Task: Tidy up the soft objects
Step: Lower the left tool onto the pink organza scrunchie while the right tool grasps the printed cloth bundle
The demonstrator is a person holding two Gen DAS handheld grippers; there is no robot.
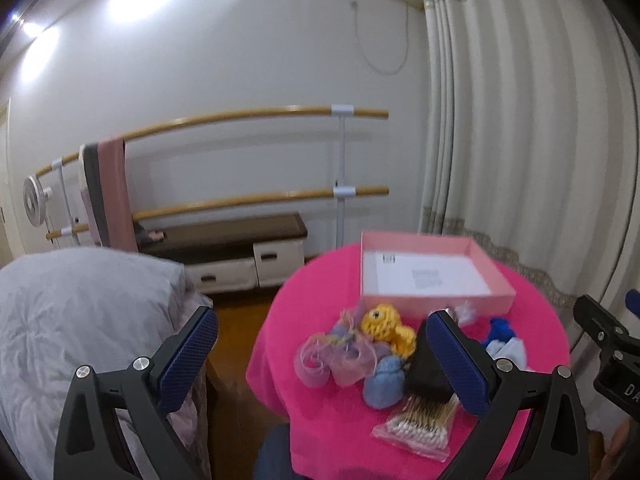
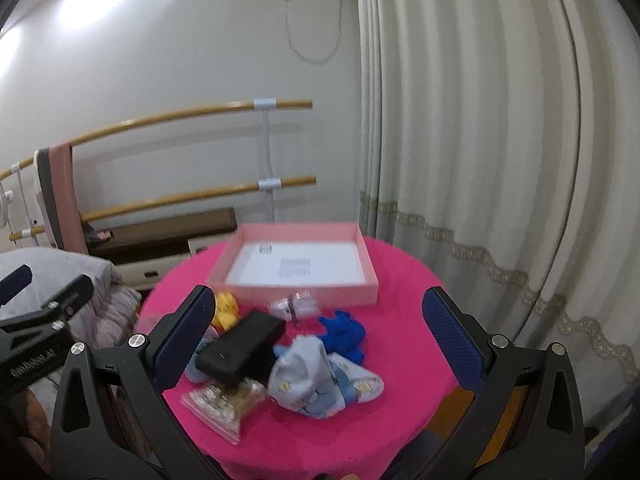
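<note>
2 grippers hover spread wide and empty: the left gripper (image 1: 320,360) and the right gripper (image 2: 320,344). A hasty grab could snag the black box (image 2: 242,346) or the cotton-swab bag (image 1: 416,424) lying against the soft pile. That pile, a yellow knitted toy (image 1: 386,326), blue cloth (image 2: 344,334) and pale printed fabric (image 2: 320,384), sits mid-table (image 2: 404,280), at 6 o'clock from the empty pink tray (image 2: 300,292).

The black box (image 1: 430,376) hides behind a tool finger (image 1: 460,364); print inside the pink tray (image 2: 256,292) is unreadable.
</note>
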